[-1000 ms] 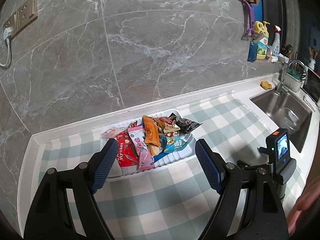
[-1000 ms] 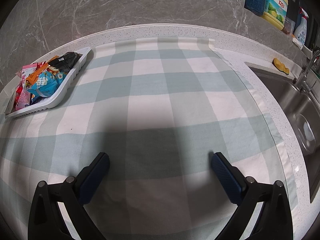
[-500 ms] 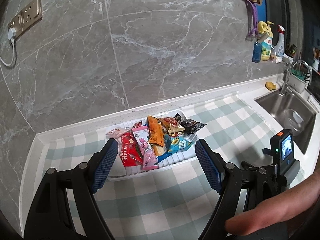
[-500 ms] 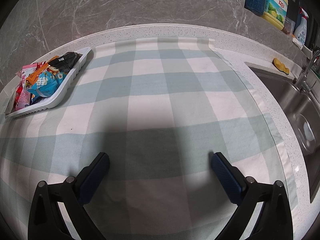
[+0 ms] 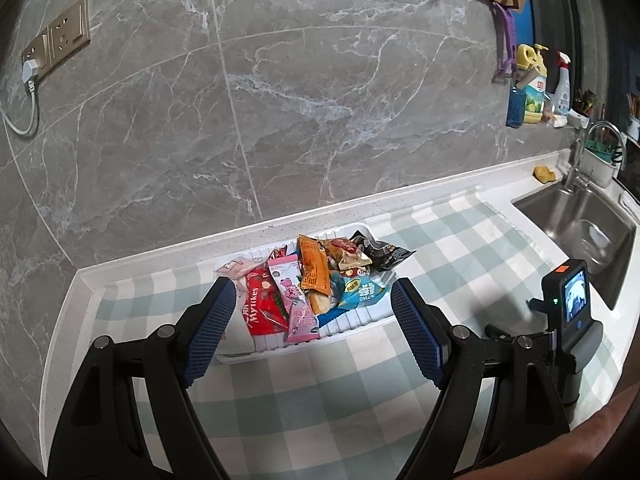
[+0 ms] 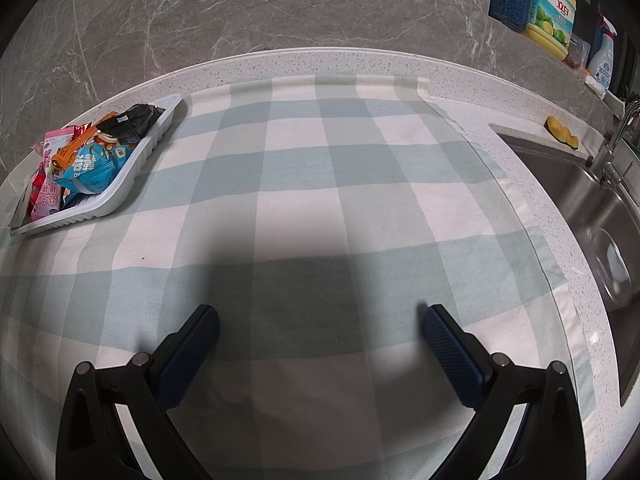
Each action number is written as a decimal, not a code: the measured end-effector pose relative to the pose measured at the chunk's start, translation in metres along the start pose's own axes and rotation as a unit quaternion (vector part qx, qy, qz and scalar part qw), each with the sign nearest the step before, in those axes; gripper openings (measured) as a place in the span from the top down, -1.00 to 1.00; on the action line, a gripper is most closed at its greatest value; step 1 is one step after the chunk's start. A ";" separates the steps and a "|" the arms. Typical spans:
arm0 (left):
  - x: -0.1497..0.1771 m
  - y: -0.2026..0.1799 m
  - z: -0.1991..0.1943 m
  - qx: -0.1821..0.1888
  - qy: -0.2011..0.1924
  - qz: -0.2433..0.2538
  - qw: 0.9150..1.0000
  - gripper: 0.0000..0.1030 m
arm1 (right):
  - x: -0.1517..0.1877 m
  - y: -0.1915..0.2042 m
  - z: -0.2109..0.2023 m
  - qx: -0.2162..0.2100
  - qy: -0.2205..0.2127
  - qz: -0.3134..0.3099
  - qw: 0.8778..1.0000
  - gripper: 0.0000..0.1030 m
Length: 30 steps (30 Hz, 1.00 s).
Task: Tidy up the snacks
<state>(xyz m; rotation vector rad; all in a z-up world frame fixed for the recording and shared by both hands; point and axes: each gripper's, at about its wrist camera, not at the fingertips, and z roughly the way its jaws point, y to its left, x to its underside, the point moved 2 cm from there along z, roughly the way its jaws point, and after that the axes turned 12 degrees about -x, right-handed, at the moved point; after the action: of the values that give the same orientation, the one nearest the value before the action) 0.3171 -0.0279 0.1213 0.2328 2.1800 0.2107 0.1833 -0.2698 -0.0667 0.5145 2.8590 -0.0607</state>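
Two grippers stand over a checked cloth point(image 6: 332, 184) on a kitchen counter. The left gripper point(image 5: 312, 312) has its jaws spread wide with nothing between them; it hangs just in front of a white tray point(image 5: 352, 322), apart from it. The tray lies on the cloth, close to the grey marble wall point(image 5: 280, 100), and holds a heap of snack packets: a red packet point(image 5: 262, 304) at the tray's left, a pink packet point(image 5: 296, 300) beside it, an orange packet point(image 5: 314, 268) in the middle, a blue packet point(image 5: 360, 292) toward the tray's right front, and a black packet point(image 5: 382, 254) hanging over the tray's right end. The right gripper point(image 6: 320, 340) is likewise spread wide and empty, pointing down at bare cloth well to the right of the tray point(image 6: 132, 176). Farther right of the tray, past the cloth's edge, a steel sink point(image 6: 580, 208) is set in the counter. A forearm point(image 5: 580, 444) shows at the lower right of the left view.
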 end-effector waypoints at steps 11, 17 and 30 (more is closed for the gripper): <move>0.000 0.001 -0.006 0.005 -0.006 -0.006 1.000 -0.56 | 0.000 0.000 0.000 0.000 0.000 0.000 1.000 -1.00; -0.002 0.007 -0.007 0.029 -0.003 -0.028 0.999 -0.56 | 0.000 0.000 0.000 0.000 0.000 0.000 1.000 -1.00; -0.011 0.002 -0.023 0.060 -0.029 -0.035 0.997 -0.61 | 0.000 0.000 0.000 0.000 0.000 0.000 1.000 -1.00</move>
<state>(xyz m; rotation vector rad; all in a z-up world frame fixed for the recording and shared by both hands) 0.3052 -0.0302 0.1440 0.2275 2.1420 0.0333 0.1833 -0.2698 -0.0668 0.5141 2.8589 -0.0607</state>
